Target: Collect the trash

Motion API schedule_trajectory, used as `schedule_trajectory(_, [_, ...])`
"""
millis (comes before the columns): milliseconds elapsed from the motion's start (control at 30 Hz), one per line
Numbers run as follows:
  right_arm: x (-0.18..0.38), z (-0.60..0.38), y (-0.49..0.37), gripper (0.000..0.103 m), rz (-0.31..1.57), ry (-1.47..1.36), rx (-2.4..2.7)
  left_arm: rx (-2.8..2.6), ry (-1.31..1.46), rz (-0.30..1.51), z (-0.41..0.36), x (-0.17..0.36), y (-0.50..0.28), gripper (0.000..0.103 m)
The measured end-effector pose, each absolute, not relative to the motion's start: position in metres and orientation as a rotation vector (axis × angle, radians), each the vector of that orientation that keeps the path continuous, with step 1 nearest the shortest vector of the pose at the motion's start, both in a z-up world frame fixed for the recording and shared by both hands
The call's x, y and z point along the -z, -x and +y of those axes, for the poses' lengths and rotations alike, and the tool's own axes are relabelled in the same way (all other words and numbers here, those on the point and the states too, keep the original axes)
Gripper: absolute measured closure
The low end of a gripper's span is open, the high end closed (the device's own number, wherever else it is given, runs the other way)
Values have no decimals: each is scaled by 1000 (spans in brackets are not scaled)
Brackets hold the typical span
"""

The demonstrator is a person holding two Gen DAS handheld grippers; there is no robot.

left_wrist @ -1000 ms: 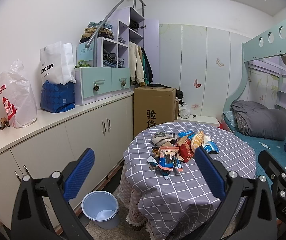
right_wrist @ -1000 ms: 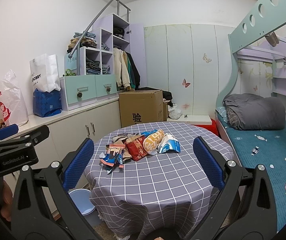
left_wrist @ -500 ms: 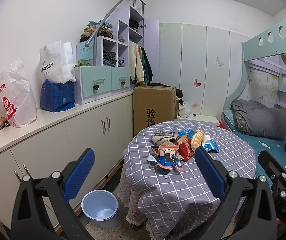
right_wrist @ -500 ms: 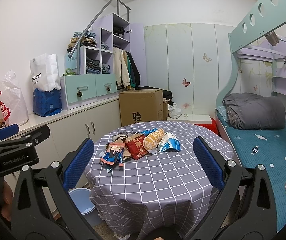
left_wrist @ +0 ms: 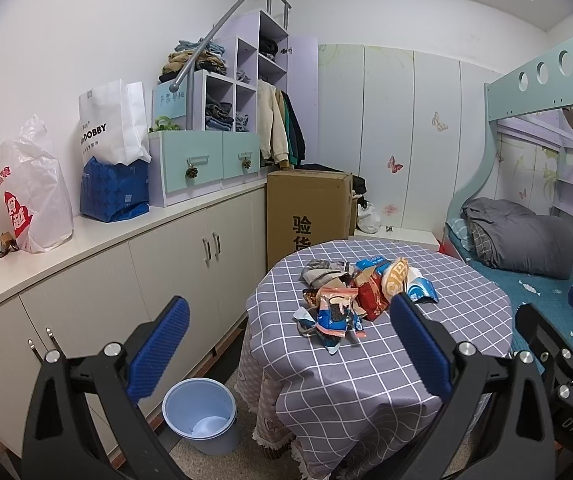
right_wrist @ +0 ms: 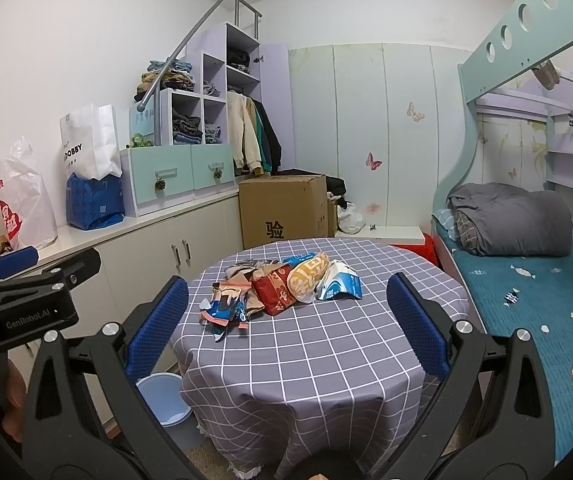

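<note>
Snack wrappers (right_wrist: 282,290) are heaped on a round checked-cloth table (right_wrist: 326,360). "DOBBY" is printed on the white bag (left_wrist: 112,124) at far left. Both the left gripper (left_wrist: 286,344) and right gripper (right_wrist: 286,320) are held spread, empty.

The near half of the round worktop (right_wrist: 326,360) lies bare before both wide-open tools, the wrapper pile (right_wrist: 282,288) crowds its far-left part, and the blue bin (left_wrist: 200,412) fills the floor gap between worktop and cabinets (left_wrist: 174,264).
</note>
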State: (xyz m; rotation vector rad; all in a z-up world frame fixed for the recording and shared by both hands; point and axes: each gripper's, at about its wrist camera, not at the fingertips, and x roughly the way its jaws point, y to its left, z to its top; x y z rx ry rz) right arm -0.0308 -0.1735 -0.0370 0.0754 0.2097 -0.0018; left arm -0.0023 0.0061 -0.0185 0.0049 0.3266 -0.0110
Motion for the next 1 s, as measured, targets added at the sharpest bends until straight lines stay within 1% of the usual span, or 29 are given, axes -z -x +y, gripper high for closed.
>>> schedule_trajectory(700, [45,-183,22,6,245,-115,-3,3,-30,366,1,25,-7,5])
schedule_trajectory(833, [52,-188,14,6,261,-145,-19,-5,-41,388,-1,31,-14,5])
schedule_trajectory(1000, [71,-197,-8,6,329,-178,-25,-20,-63,435,-6,44,-32,5])
